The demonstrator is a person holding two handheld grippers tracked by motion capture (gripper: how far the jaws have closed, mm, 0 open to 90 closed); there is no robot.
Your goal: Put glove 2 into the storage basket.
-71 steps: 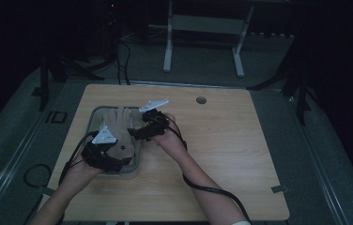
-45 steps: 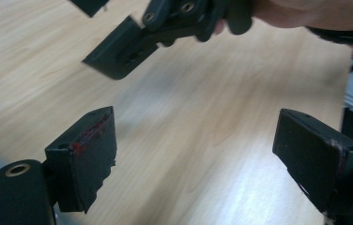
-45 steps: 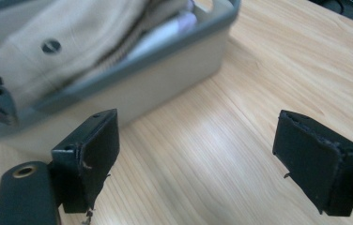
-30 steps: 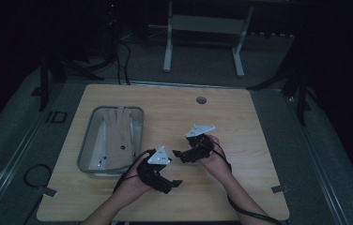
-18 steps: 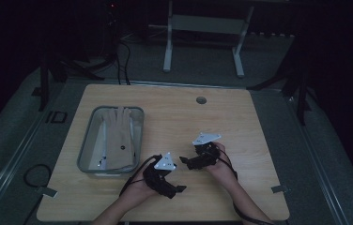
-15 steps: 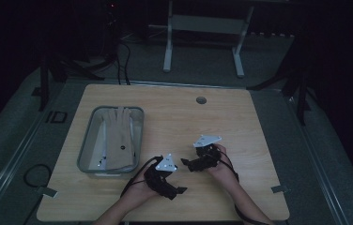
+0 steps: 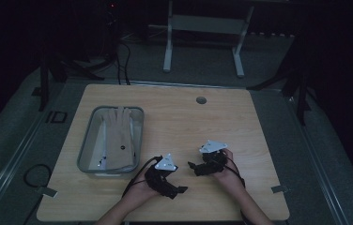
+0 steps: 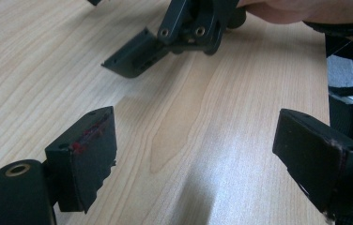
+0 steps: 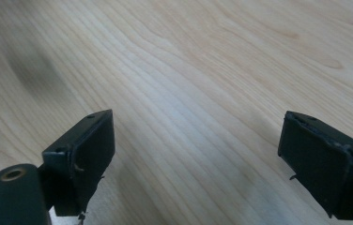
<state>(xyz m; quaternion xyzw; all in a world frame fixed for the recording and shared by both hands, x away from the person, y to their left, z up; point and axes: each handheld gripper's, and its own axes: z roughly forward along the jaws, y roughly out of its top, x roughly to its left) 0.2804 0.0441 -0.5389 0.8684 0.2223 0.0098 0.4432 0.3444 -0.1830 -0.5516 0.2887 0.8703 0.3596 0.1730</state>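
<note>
Now both of my tools rest low over the bare tabletop (image 7: pixel 174 117), the left hand-held gripper (image 7: pixel 180 190) and the right hand-held gripper (image 7: pixel 192 166) each spread wide and empty. With the glove (image 7: pixel 119 136) lying in the clear tray (image 7: pixel 86 150) well to my left, I judge the placing step done. Next, I need only set the tools down.

A pale glove (image 7: pixel 120 136) lies flat, fingers away, inside the clear tray (image 7: pixel 86 145) at table's left.

Black left gripper (image 7: pixel 180 189) and right gripper (image 7: pixel 192 166), each topped by a grey three-cornered plate.
</note>
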